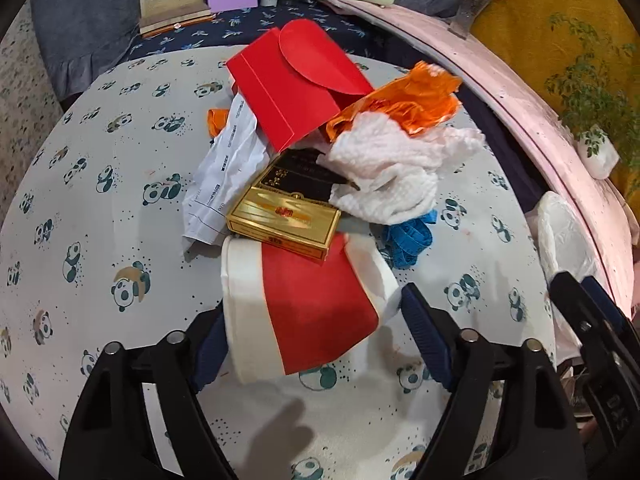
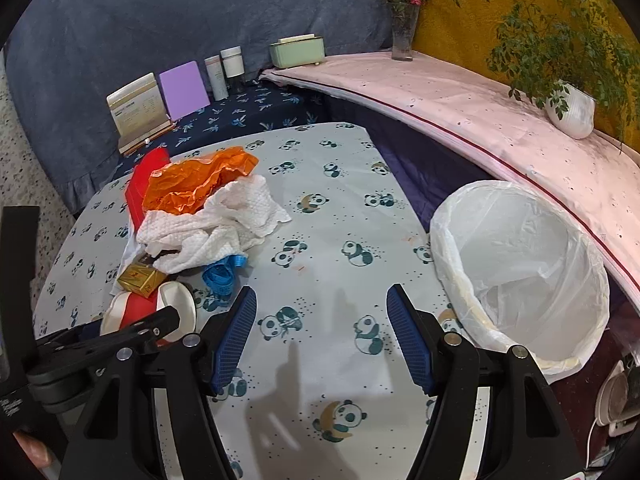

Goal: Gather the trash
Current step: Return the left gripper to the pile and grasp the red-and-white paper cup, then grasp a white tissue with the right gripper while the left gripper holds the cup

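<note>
At the near edge of the pile on the panda tablecloth (image 1: pixel 100 220): red and white paper cup (image 1: pixel 320 280) lying on its side, with the left gripper (image 1: pixel 310 320) spread wide on either side of it. Can't tell if the pads are actually touching yet. Right gripper (image 2: pixel 322 292) also spread, holding nothing, hovering over bare cloth nearer the lined bin (image 2: pixel 520 260) off the right edge.

Stuff that could go sideways, imo:
- 1 corner of the gold box (image 1: pixel 284 216) sitting on the cup's far end, so lifting probably tips or drags it
- thin tapered cup, so likely to crumple or squirt out if squeezed hard
- white tissue (image 1: pixel 384 168) and blue tape (image 1: pixel 412 240) just beside it, easy to snag
- bin well apart from the cup, so a loose grip could mean a drop on the way
</note>
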Tool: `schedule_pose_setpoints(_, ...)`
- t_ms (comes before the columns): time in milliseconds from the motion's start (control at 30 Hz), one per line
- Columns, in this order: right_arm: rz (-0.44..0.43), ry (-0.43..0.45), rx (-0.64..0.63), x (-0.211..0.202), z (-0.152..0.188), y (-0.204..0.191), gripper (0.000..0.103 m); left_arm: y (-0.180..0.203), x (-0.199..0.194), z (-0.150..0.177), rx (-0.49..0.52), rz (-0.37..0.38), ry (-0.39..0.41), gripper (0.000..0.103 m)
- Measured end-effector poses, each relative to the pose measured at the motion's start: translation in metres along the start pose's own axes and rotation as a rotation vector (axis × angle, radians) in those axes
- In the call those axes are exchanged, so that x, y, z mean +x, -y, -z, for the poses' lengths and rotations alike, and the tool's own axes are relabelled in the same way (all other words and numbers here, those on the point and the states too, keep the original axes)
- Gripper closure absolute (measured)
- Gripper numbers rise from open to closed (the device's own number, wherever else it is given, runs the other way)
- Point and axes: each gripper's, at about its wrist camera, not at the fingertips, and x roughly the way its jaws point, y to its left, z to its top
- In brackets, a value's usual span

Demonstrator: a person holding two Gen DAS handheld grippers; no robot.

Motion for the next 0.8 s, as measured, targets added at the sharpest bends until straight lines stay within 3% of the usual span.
schedule_pose_setpoints(33,-0.003,-0.001,-0.003,0.000,0.000,-0.002,0.038,-0.001,-0.002,0.000,0.004,0.005,-0.001,0.050)
schedule_pose_setpoints(100,-0.007,-0.002,-0.009,0.000,0.000,-0.007,0.038,-0.005,-0.008,0.002,0.013,0.019,-0.015,0.056)
schedule_pose_setpoints(467,-0.034,-0.006,-0.045,-0.004,0.003,-0.037,0.038,-0.034,-0.042,0.014,0.016,0.046,0.030,0.058)
schedule_pose_setpoints(800,-0.062,-0.015,-0.044,0.004,-0.005,-0.053,0.038,-0.044,-0.070,0.004,0.009,0.058,0.099,0.058)
